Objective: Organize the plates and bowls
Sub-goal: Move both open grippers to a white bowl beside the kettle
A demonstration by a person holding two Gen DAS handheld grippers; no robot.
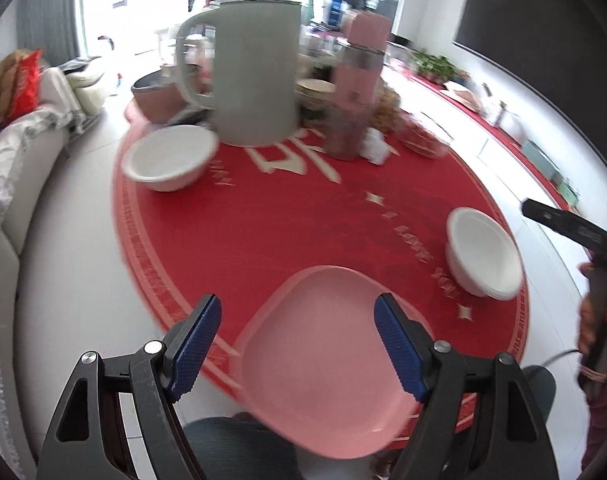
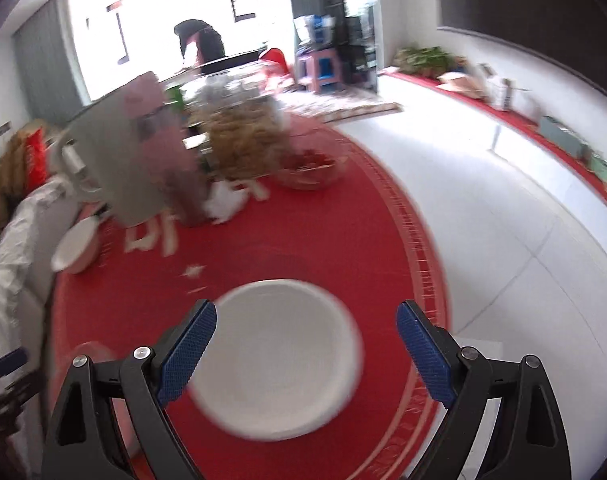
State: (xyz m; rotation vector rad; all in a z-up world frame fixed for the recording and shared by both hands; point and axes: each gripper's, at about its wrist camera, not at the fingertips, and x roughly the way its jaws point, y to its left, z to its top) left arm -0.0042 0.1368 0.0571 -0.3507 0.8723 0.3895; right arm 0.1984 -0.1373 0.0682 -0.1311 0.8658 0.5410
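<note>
Evidently lining up for pickups, the left gripper (image 1: pixel 297 346) hangs with fingers spread, pinching nothing, over the pink square plate (image 1: pixel 323 364) at the red tablecloth's (image 1: pixel 303 224) near edge, while the right gripper (image 2: pixel 306 354), equally spread and empty, frames a white bowl (image 2: pixel 279 356).

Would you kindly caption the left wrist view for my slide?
Open left gripper hovering over a pink plate on the red tablecloth, two white bowls beyond.
</note>
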